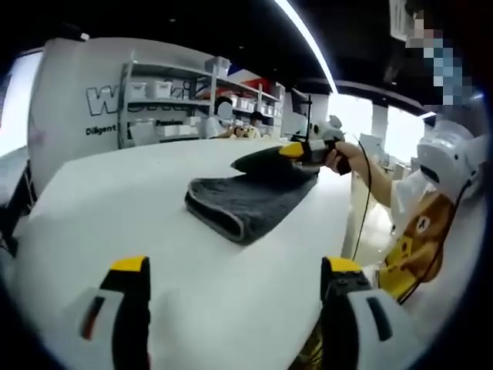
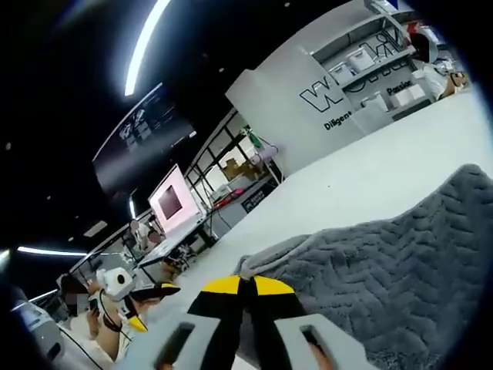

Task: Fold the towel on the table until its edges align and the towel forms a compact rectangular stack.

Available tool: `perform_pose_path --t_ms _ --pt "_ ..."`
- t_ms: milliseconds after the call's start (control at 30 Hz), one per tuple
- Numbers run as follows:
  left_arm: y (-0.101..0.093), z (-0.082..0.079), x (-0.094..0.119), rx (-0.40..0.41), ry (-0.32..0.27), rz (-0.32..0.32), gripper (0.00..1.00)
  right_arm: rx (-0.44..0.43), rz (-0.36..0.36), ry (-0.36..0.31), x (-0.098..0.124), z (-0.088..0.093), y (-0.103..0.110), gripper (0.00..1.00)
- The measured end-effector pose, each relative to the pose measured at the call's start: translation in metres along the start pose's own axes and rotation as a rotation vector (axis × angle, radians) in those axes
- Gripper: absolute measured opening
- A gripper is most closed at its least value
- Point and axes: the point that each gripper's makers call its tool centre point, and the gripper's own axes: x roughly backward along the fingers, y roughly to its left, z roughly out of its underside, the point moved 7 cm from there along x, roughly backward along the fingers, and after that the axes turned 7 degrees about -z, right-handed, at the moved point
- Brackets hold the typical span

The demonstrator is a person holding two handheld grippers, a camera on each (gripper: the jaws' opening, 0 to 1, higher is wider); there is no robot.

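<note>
Roughly mid-bench: the grey towel (image 1: 250, 199) lies folded on the white bench (image 1: 115, 208), its rounded fold edge facing the left tool (image 1: 235, 289) and its layers stacked unevenly at the far end.

Left tool hangs over the near part of the bench, jaws spread wide with bare white surface between the yellow tips, well apart from the towel. Broad open bench lies to the left of the towel and in front of it.

Right tool (image 1: 296, 150), seen in the left gripper view, sits at the towel's far right corner, held by a person's hand (image 1: 339, 158); a flap of towel is raised there, touching its yellow tip. The bench edge runs close along that side.

From the right gripper view, the right tool (image 2: 247, 287) has its yellow-tipped jaws pressed together on a thin towel edge (image 2: 266, 262), with the textured grey towel (image 2: 393, 262) spreading out to the right. Open bench (image 2: 370, 177) extends beyond the towel toward the white wall with lettering (image 2: 339, 100) and shelving (image 1: 166, 96).
</note>
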Motion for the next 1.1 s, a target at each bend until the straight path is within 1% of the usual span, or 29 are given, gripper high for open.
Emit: perform_pose_path --t_ms 67,333,567,700,833,1100 --pt "0.000 0.000 0.000 0.000 -0.001 -0.002 0.96 0.002 -0.010 0.003 -0.005 0.000 0.002 0.04" --pt "-0.002 0.002 0.003 0.001 0.004 -0.001 0.96 0.002 -0.060 0.028 -0.027 0.007 0.015 0.04" --pt "0.000 0.003 0.007 0.006 0.003 -0.012 0.96 0.002 -0.086 0.044 -0.040 0.011 0.024 0.04" --pt "0.001 0.004 0.008 0.007 0.006 -0.016 0.96 0.016 -0.112 0.060 -0.047 0.013 0.033 0.04" --pt "0.001 0.006 0.008 0.011 0.005 -0.017 0.96 0.041 -0.118 0.081 -0.057 0.018 0.039 0.04" --pt "0.001 0.007 0.010 0.017 0.004 -0.020 0.96 0.056 -0.141 0.116 -0.079 0.029 0.049 0.04"
